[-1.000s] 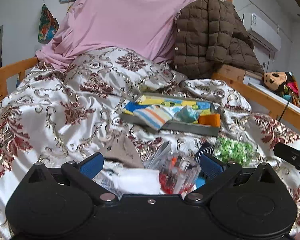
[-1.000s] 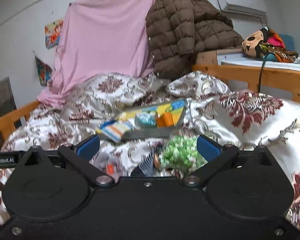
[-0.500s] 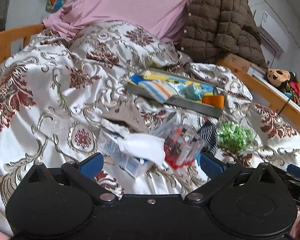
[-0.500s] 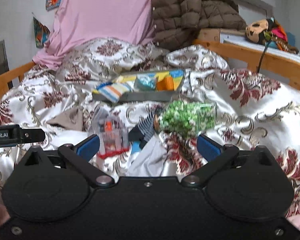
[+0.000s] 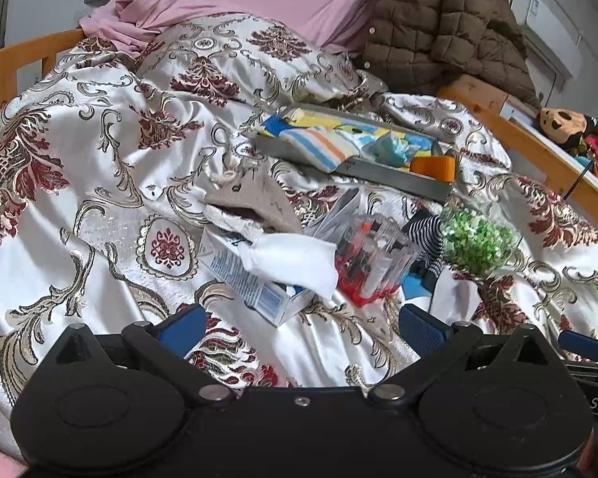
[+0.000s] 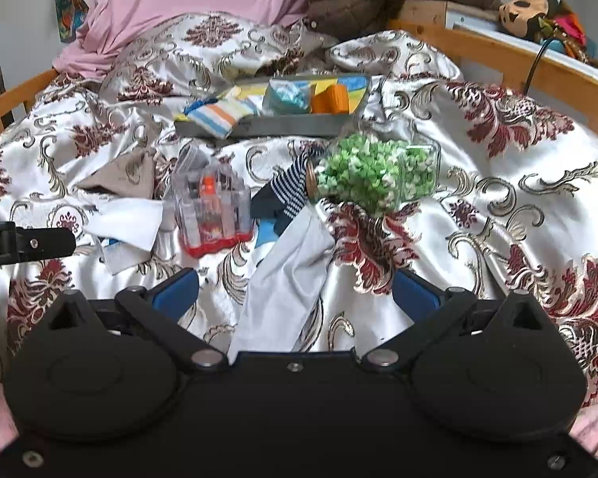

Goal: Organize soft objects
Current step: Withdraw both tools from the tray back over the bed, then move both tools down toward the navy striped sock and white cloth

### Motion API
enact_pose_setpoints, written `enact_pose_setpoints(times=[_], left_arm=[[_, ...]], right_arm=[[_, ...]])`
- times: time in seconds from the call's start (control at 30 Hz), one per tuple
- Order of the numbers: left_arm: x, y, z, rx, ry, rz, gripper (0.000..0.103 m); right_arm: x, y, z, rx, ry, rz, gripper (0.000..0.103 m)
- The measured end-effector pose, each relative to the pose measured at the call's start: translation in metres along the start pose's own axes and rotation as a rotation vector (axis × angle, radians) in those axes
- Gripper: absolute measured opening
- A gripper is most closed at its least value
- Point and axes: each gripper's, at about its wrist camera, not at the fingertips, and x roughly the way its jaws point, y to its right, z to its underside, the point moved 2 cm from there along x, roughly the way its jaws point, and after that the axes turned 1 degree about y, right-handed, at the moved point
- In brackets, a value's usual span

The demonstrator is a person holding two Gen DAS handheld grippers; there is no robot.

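Note:
A grey tray (image 5: 382, 173) (image 6: 283, 127) lies mid-bed, holding a striped folded cloth (image 5: 323, 147), a blue soft bundle (image 6: 289, 95) and an orange roll (image 6: 331, 98). Nearer lie a beige cloth (image 5: 255, 199), a white cloth (image 5: 295, 261), a dark striped sock (image 6: 293, 187) and a pale grey cloth (image 6: 287, 283). My left gripper (image 5: 301, 328) is open above the quilt, short of the white cloth. My right gripper (image 6: 295, 292) is open, and the grey cloth lies between and below its fingers.
A clear box with red base (image 5: 368, 261) (image 6: 211, 215), a jar of green bits (image 6: 378, 179) and a printed carton (image 5: 251, 279) sit among the cloths. Wooden bed rails (image 6: 498, 59) run along both sides; a brown jacket (image 5: 442, 28) and pink sheet hang behind.
Both grippers pulled back toward me and tilted down, so more of the quilt and the scattered items show. The grey cloth now appears between the right fingers. Both stayed open.

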Motion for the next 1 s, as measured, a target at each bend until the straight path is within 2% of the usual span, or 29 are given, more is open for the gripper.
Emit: enact_pose_setpoints(times=[0.17, 0.4, 0.67, 0.87, 1.0], left_arm=[[0.004, 0.004, 0.0, 0.052, -0.02, -0.002, 0.102], [0.009, 0.017, -0.006, 0.213, -0.046, 0.065, 0.102], [0.021, 0.027, -0.017, 0.313, -0.08, 0.126, 0.102], [0.035, 0.033, -0.033, 0.437, -0.077, 0.159, 0.102], [0.045, 0.042, -0.041, 0.574, -0.088, 0.182, 0.102]], right_arm=[[0.009, -0.002, 0.001, -0.022, -0.049, 0.0, 0.102], [0.024, -0.009, 0.004, -0.06, -0.117, -0.019, 0.102], [0.035, -0.007, 0.003, -0.065, -0.145, -0.041, 0.102], [0.037, -0.008, -0.003, -0.094, -0.096, -0.026, 0.102], [0.043, -0.005, -0.011, -0.107, -0.074, -0.013, 0.102]])
